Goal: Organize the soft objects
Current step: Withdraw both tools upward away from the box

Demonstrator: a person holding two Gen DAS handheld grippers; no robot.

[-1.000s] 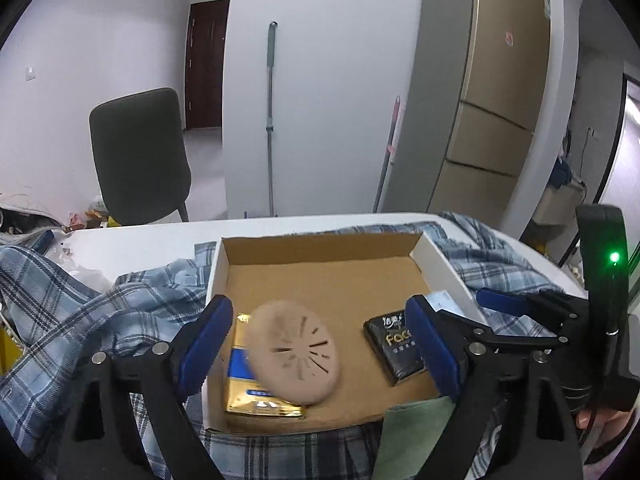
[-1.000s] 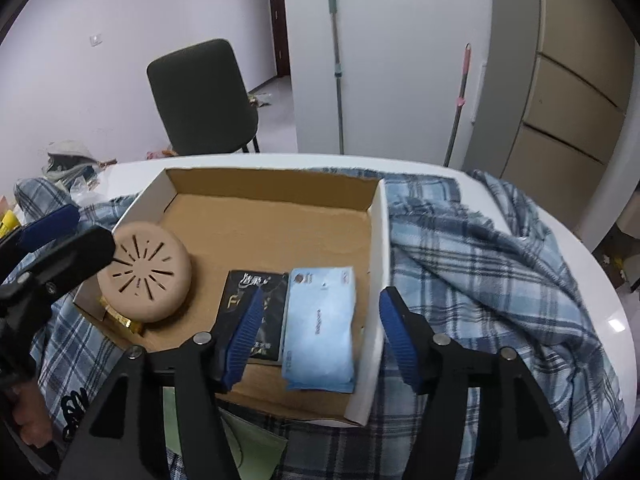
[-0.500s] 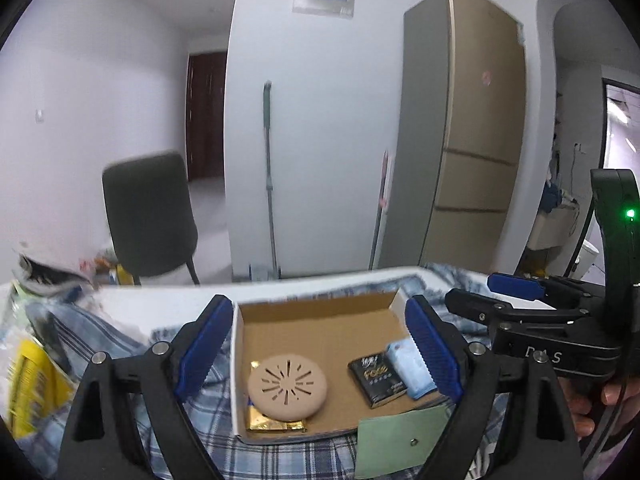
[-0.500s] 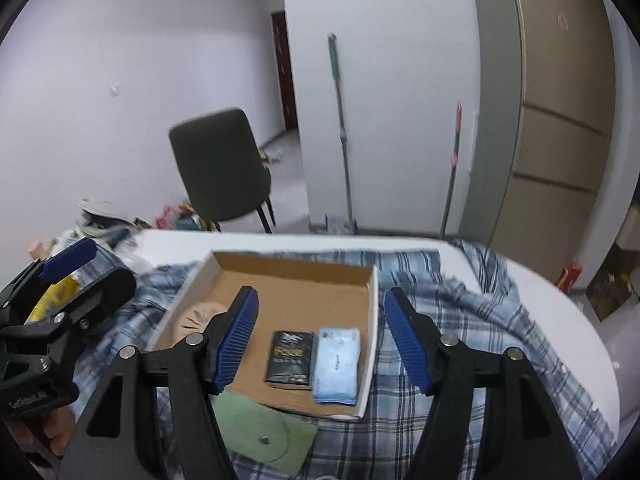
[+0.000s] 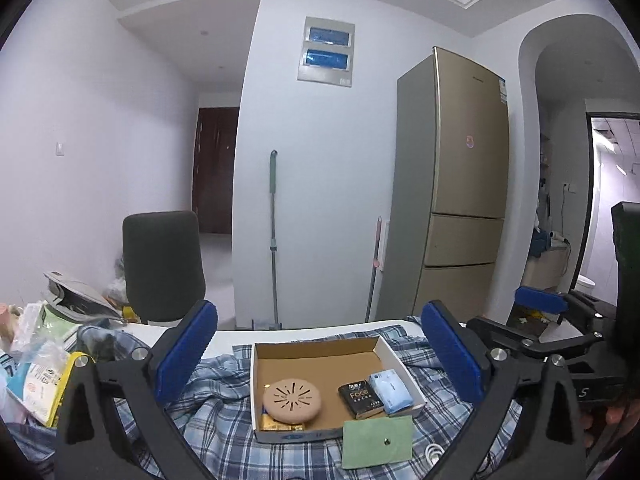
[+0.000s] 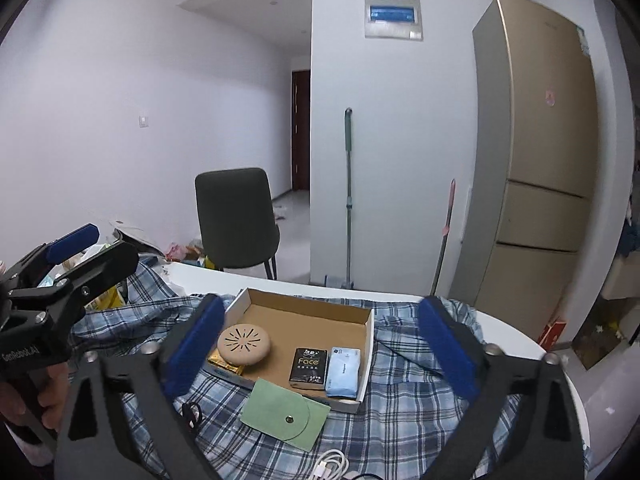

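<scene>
A shallow cardboard box (image 5: 316, 346) (image 6: 308, 306) lies on a blue plaid shirt (image 5: 216, 384) (image 6: 404, 364) on the white table. Inside it are a round tan pad (image 5: 292, 399) (image 6: 243, 343) over a gold packet (image 5: 269, 424), a black tissue pack (image 5: 361, 398) (image 6: 310, 364) and a light blue tissue pack (image 5: 391, 391) (image 6: 343, 372). A green snap pouch (image 5: 378, 441) (image 6: 285, 413) leans on the box's near edge. My left gripper (image 5: 320, 350) and my right gripper (image 6: 322, 344) hang well above and back from the box, jaws opening wide, nothing between them.
A white cable (image 6: 330, 465) and black scissors (image 6: 191, 412) lie on the shirt near me. Bags and packets (image 5: 36, 364) crowd the table's left end. A dark chair (image 6: 236, 216), mops (image 6: 348, 196) and a fridge (image 6: 536, 160) stand beyond the table.
Both grippers have risen and drawn back from the box, so it looks smaller and lower. The right jaws, which stood narrow around the tissue packs, have spread wide; the left widened a little.
</scene>
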